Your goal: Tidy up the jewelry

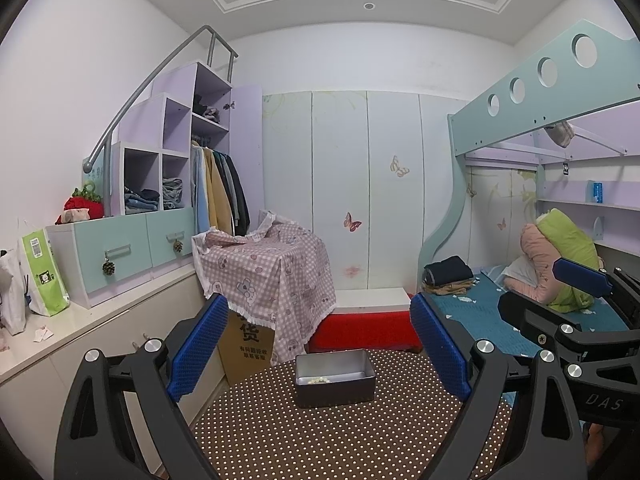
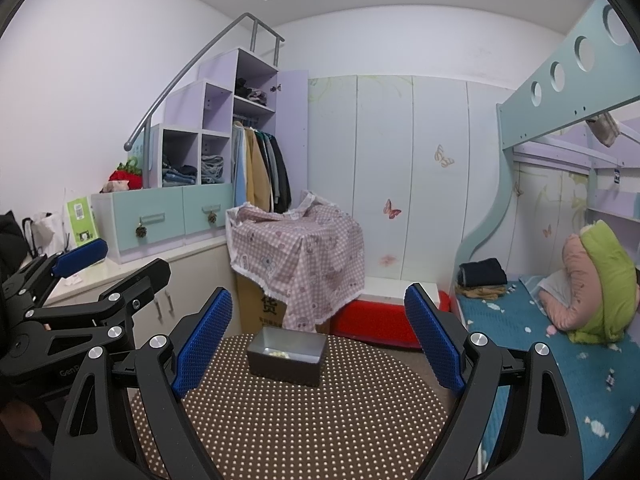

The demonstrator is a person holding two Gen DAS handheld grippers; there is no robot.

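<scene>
A grey metal box (image 1: 335, 377) stands on a round brown table with white dots (image 1: 340, 432). Pale, pearl-like jewelry (image 1: 318, 379) lies inside it at the front left. The box also shows in the right wrist view (image 2: 286, 356), with the jewelry (image 2: 280, 354) inside. My left gripper (image 1: 318, 346) is open and empty, held above the table in front of the box. My right gripper (image 2: 318, 340) is open and empty, likewise in front of the box. The right gripper also shows in the left wrist view (image 1: 568, 300), and the left gripper in the right wrist view (image 2: 96, 268).
A checked pink cloth (image 1: 272, 268) covers a cardboard box behind the table. A red and white bench (image 1: 368, 320) stands beyond it. A bunk bed with blue bedding (image 2: 560, 360) is on the right. A white counter with bags (image 1: 36, 276) is on the left.
</scene>
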